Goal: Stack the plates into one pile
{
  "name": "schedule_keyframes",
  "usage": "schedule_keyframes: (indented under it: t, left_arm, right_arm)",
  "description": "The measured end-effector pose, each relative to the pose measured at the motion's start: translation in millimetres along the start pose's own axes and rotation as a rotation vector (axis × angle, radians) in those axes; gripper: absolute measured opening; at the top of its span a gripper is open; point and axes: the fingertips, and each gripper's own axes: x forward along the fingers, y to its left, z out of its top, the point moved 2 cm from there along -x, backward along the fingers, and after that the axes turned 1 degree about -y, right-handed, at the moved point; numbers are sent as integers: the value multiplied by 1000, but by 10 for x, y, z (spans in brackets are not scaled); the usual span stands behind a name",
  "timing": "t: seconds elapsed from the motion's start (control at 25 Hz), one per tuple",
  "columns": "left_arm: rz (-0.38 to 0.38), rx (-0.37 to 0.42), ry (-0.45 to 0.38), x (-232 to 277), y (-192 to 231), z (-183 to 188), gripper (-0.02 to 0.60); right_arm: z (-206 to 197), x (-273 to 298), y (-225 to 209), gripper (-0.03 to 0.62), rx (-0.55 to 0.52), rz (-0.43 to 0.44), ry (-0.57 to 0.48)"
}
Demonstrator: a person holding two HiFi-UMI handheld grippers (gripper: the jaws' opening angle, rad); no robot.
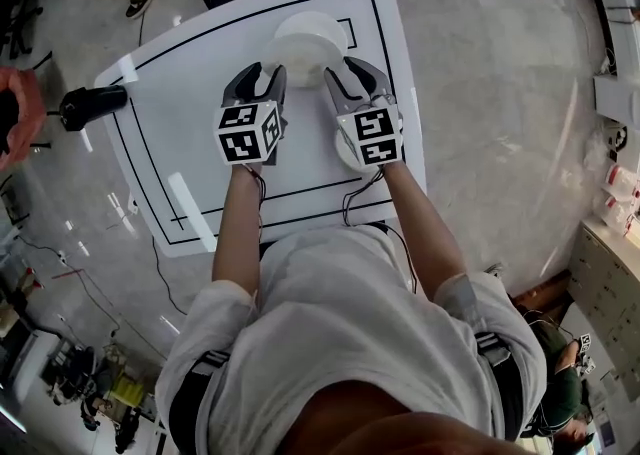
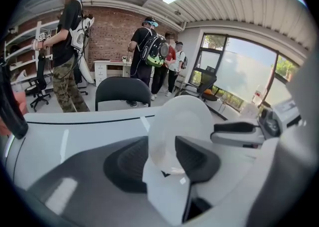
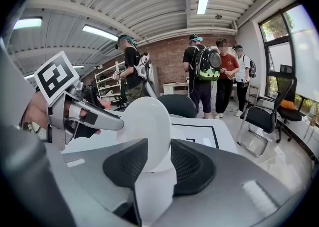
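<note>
White table [image 1: 180,153] with a black border line, otherwise almost bare. One white plate [image 1: 310,41] lies flat at its far centre; whether others sit beneath it cannot be told. Left gripper [image 1: 266,71] and right gripper [image 1: 344,71] flank the plate's near rim, both with jaws apart and holding nothing, and the plate shows just ahead through each gap. Plate is judged stiff, glossy, probably slippery, liable to chip, and light enough for one gripper. Recommended hold: the rim, one jaw above and one beneath, then set down gently on the pile.
</note>
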Motion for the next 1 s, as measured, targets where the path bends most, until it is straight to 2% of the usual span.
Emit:
schedule_keyframes:
  t: [1.0]
  left_arm:
    - [-10,39,71,536,25,-46,158]
  right_arm:
    - [-171,287,-283,149,32,-14,45]
